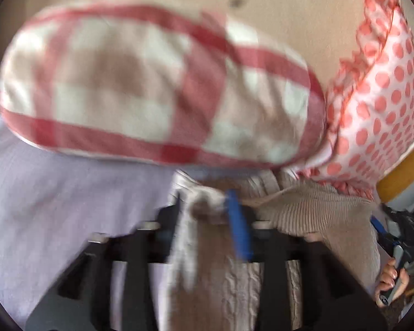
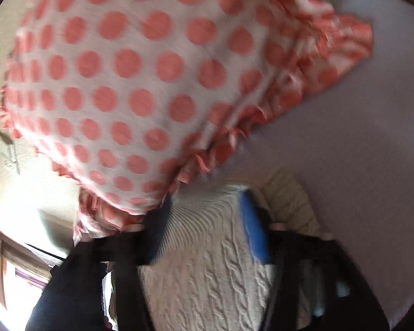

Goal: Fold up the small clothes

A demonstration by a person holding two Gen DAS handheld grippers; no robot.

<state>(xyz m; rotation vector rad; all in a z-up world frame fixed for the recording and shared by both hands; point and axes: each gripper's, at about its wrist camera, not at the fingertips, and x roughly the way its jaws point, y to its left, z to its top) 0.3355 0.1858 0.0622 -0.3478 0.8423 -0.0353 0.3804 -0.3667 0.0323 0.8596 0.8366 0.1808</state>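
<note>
The beige cable-knit sweater (image 1: 312, 209) hangs between your two tools over the lilac bed sheet (image 1: 55, 207), just in front of the pillows. Your left hand-held gripper (image 1: 207, 207) is clamped on a bunched edge of it, and your right hand-held gripper (image 2: 207, 220) pinches its ribbed hem. Behind sit a red-checked pillow (image 1: 151, 82) and, beside it, a polka-dot ruffled pillow (image 2: 138, 82); both views are motion-blurred.

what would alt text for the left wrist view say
The left hand-held gripper pinches a beige cable-knit sweater over a lavender sheet. Behind it sit a red-checked pillow and a polka-dot ruffled pillow, all motion-blurred.
</note>
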